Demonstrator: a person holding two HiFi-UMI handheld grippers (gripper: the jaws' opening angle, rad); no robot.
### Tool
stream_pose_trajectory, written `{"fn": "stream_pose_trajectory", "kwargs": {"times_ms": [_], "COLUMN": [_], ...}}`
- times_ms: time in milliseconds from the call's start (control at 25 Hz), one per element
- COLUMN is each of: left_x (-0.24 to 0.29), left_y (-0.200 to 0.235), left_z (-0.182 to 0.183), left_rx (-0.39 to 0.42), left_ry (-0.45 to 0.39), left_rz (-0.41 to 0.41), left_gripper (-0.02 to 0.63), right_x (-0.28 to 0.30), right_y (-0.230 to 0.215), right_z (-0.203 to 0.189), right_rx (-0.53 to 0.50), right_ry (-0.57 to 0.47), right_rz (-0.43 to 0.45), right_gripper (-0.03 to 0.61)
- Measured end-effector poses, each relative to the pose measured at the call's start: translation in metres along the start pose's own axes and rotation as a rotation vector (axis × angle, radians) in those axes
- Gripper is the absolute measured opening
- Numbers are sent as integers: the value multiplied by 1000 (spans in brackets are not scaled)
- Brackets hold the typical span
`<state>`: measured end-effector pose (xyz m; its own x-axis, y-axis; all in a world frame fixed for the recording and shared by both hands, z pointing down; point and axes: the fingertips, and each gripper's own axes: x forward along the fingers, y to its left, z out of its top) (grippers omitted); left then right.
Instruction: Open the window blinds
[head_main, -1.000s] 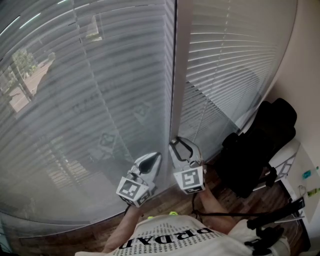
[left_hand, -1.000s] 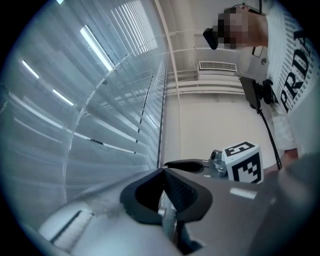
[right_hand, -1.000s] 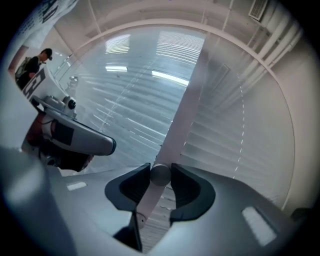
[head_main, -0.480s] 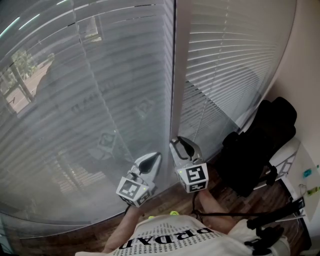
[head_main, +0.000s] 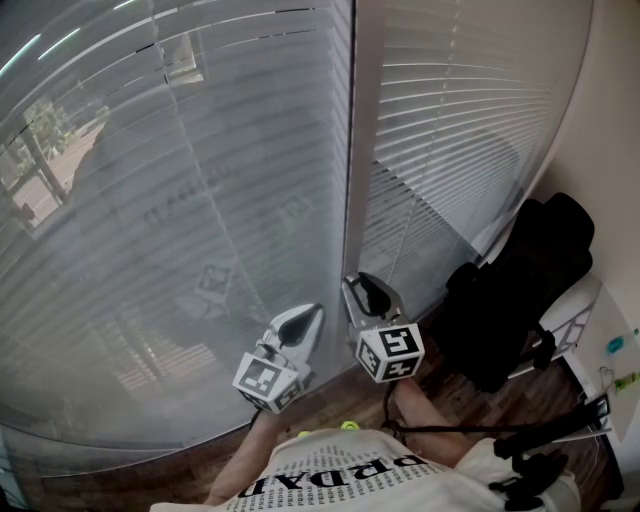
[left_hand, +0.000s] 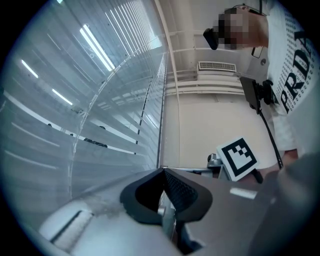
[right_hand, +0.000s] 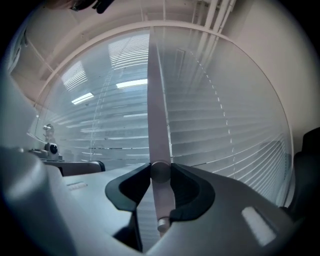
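Evidently mid-twist: my right gripper (right_hand: 160, 172) clamps the wand (right_hand: 156, 120) of the blinds (head_main: 200, 200), close by the window post (head_main: 358, 150).

Its jaws stand fairly wide but both pads press on the wand, which runs up from between them along the post; my left gripper (left_hand: 164, 172) waits just beside it, jaws together on nothing; the blinds hang full length over both panes, the slats on the left letting a dim view of outdoors through, those on the right reading as solid white; I judge the tilting step to be in hand and not finished; the next move calls for rolling the right wrist further about the wand's line with a firm pinch so it does not slip, then a fresh grip once the wrist runs out of turn.
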<state>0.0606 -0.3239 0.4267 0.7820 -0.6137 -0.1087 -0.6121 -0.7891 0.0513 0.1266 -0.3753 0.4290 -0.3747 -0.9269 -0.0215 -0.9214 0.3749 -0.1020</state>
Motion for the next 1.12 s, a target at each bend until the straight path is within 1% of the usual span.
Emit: {"fn": "stream_pose_trajectory", "kwargs": {"times_ms": [200, 280, 360, 520, 640, 760, 880, 920, 960, 1120], "left_x": [0, 0, 0, -2, -2, 0, 1, 1, 1, 1], "left_y": [0, -1, -2, 0, 2, 0, -2, -2, -2, 0], "left_z": [2, 2, 1, 1, 0, 3, 2, 1, 0, -2], "left_rx": [0, -1, -1, 2, 1, -4, -12, -13, -12, -15], "left_ry": [-1, -8, -10, -1, 1, -9, -1, -2, -4, 4], "left_rz": [0, -9, -14, -10, -4, -8, -9, -11, -14, -7], "left_gripper": [-8, -8, -8, -8, -8, -8, -8, -8, -8, -8], "right_x": [0, 1, 0, -6, -6, -3, 0, 0, 0, 0], "right_y": [-1, 0, 1, 8, 14, 15, 16, 17, 18, 16], "right_z": [-1, -1, 0, 4, 2, 3, 2, 2, 1, 2], "right_rx": [37, 7, -88, -340, -485, -628, -759, -780, -782, -723], "right_ry": [-3, -3, 4, 20, 46, 55, 57, 57, 56, 54], "right_rz": [-6, -5, -2, 14, 36, 24, 25, 31, 35, 30], "right_gripper": [133, 133, 135, 141, 157, 158, 153, 136, 135, 133]}}
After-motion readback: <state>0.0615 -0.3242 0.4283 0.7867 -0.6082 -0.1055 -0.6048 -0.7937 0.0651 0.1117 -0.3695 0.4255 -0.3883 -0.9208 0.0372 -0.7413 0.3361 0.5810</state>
